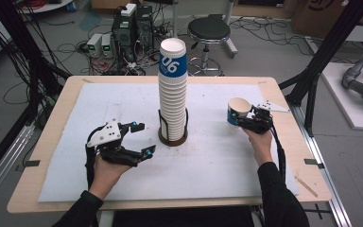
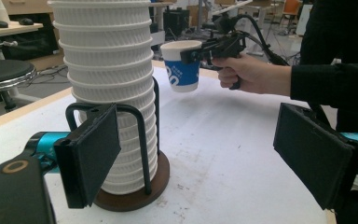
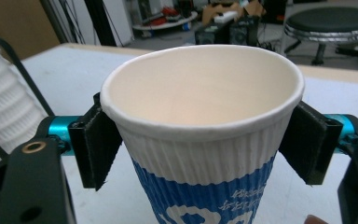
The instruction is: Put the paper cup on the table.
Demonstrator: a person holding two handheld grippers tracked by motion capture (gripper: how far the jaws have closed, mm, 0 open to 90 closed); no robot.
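Centrally, a tall stack of paper cups (image 1: 173, 92) stands upright in a wire holder (image 1: 172, 135) w/ a round brown base, on the white mat (image 1: 217, 161) covering the table (image 1: 283, 101). Topmost cup of the stack carries a blue band; the rest show white ribbed walls.

Your right gripper (image 1: 248, 118) is clamped on a single cup (image 1: 237, 111): pads press its ribbed wall just under the rim, one on each side (right gripper view). That cup is upright, mouth up, blue band low on its wall, held clear of the mat, well to the right of the stack.

Your left gripper (image 1: 142, 139) sits left of the stack, near the holder, jaws apart w/ nothing between them. Its view looks past both pads (image 2: 91, 151) at the holder's base and, farther off, the held cup (image 2: 182, 65).
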